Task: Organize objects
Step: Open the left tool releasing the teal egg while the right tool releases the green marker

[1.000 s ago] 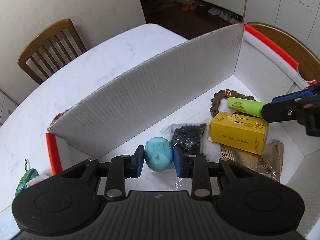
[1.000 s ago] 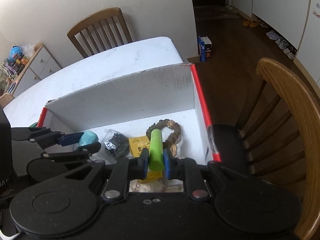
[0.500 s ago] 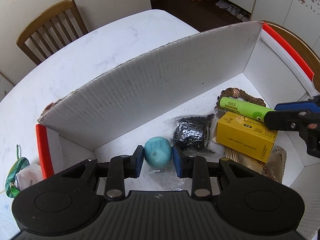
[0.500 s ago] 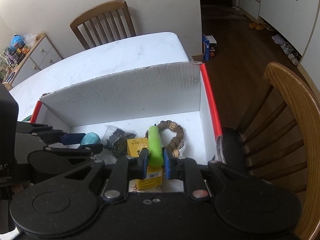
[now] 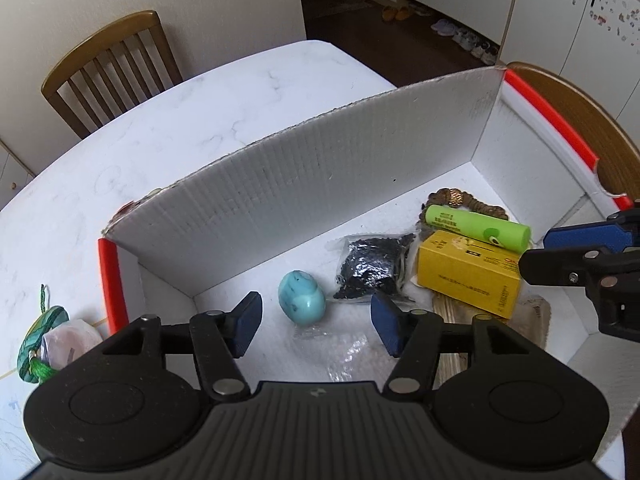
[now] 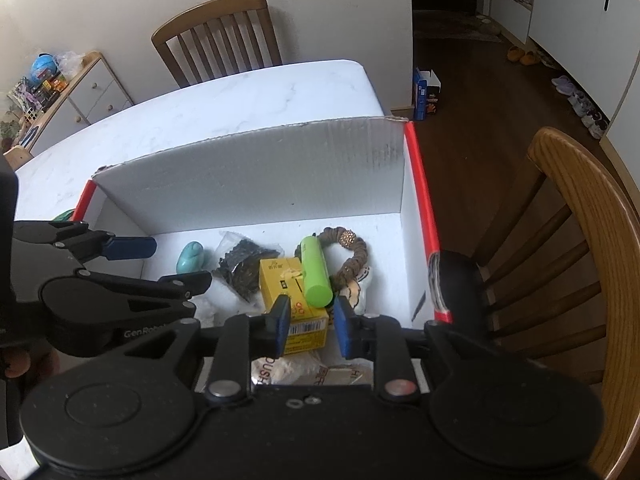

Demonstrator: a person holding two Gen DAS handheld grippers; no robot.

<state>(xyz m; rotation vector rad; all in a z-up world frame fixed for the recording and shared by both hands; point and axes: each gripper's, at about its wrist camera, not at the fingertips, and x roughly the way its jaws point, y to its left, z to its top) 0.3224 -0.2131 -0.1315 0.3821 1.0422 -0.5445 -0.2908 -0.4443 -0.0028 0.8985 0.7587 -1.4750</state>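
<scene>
- Left gripper (image 5: 316, 322) jaws spread wide, holding nothing; blue pads either side of, and clear of, the turquoise egg (image 5: 301, 303); egg lies on the floor of the white box (image 5: 304, 196), towards its left end, with a crinkled clear wrapper (image 5: 340, 356) just in front of it
- Right gripper (image 6: 309, 322) jaws parted, empty; green tube (image 6: 315, 271) lies beyond the pads, free of them, resting across the top of the yellow carton (image 6: 294, 308)
- Same tube (image 5: 478, 228) from the left wrist view: lying on its side on the carton's (image 5: 468, 272) far edge; brown beaded bracelet (image 5: 460, 202) behind it, against the box's right end
- Black bead packet (image 5: 370, 266) between egg and carton, touching the carton's left side
- Tan printed pouch (image 5: 532, 320) partly under the carton, near the front wall
- Box sits on a white marble table (image 5: 180, 132); red edging on both short walls
- Green tasselled trinket (image 5: 38, 340) outside the box, on the table by its left wall
- Wooden chair (image 6: 218, 36) at the table's far side
</scene>
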